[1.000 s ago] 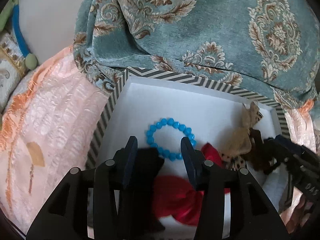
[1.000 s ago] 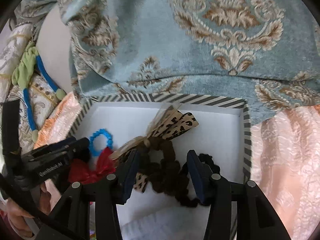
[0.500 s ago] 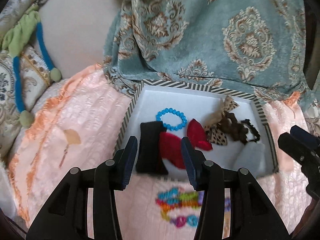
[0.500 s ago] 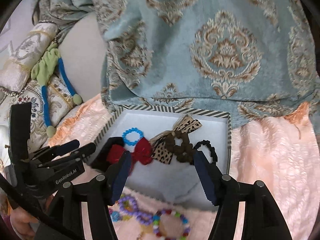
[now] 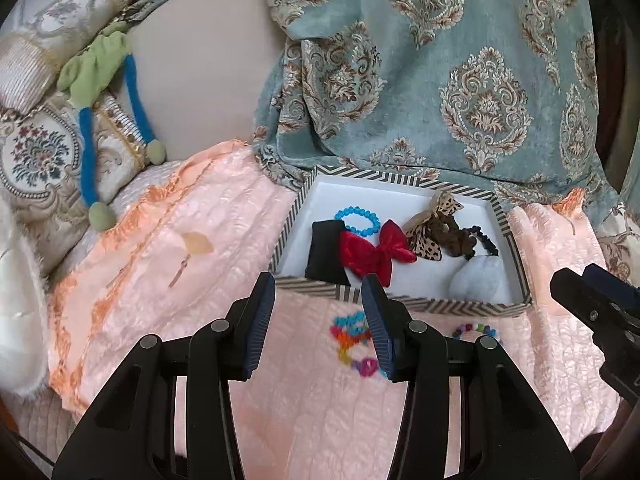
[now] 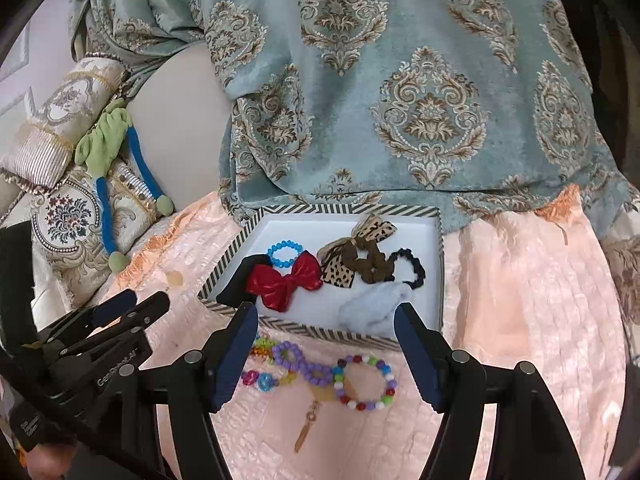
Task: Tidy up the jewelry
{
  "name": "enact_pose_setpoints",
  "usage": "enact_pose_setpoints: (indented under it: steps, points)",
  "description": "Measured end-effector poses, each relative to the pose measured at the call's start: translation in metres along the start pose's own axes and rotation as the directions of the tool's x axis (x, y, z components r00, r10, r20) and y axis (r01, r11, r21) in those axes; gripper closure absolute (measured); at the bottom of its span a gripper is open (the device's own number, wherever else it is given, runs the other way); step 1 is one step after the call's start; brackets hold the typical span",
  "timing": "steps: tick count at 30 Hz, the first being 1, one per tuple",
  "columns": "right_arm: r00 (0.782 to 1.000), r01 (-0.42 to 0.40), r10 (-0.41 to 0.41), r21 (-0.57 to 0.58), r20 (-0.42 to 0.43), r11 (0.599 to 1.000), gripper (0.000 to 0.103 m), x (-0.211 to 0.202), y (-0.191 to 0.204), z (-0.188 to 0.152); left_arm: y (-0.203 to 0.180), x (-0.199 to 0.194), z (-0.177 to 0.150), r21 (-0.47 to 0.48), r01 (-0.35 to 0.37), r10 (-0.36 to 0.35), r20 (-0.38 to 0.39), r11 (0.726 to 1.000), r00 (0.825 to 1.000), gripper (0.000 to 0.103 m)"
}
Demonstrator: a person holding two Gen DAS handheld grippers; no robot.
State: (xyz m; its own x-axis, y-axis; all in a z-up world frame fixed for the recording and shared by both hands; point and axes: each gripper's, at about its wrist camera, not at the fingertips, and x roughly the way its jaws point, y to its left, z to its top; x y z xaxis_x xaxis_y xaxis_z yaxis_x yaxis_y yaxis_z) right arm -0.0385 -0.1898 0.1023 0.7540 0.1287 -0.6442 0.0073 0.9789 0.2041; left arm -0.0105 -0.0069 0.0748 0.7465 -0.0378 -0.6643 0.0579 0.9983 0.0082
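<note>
A striped box (image 5: 400,304) (image 6: 320,330) sits on a pink blanket. It holds a blue bead bracelet (image 5: 358,220), a red bow (image 5: 376,254) (image 6: 286,280), a black piece (image 5: 326,252), a leopard bow (image 6: 340,264), a brown scrunchie (image 6: 370,264), a black hair tie (image 6: 414,268) and a pale blue puff (image 6: 376,306). In front of the box lie colourful bead bracelets (image 6: 366,382) (image 5: 354,336) and a gold pendant (image 6: 306,428). My left gripper (image 5: 316,278) hangs open and empty before the box. My right gripper (image 6: 326,307) is opening above the bracelets, gripping nothing.
A teal damask cloth (image 5: 440,80) drapes behind the box. At the left are embroidered pillows (image 5: 40,152) and a green and blue soft toy (image 5: 100,80). The pink blanket (image 5: 180,260) spreads around the box. White fluffy fabric (image 5: 16,300) lies at the far left.
Both grippers have drawn back and up out of the box, so the bead bracelets on the blanket came into view. The right jaws have widened.
</note>
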Motion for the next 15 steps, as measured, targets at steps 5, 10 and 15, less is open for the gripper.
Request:
enact_pose_setpoints:
  steps: [5,10,15]
  points:
    - [1.0,0.011,-0.012,0.017,0.008,1.0,0.033,-0.013,0.0,-0.008,0.002,-0.018,-0.009,-0.012,-0.01,0.01,0.018,1.0,1.0,0.058]
    - [0.999,0.032,-0.032,-0.004,0.014,0.999,0.032,-0.024,0.007,-0.012,0.005,-0.035,-0.013,-0.026,-0.017,0.018,0.044,1.0,0.999,0.058]
    - [0.999,0.033,-0.033,-0.019,0.035,0.999,0.028,-0.037,0.014,-0.016,0.005,-0.049,-0.019,-0.023,-0.017,0.018,0.062,1.0,0.998,0.058]
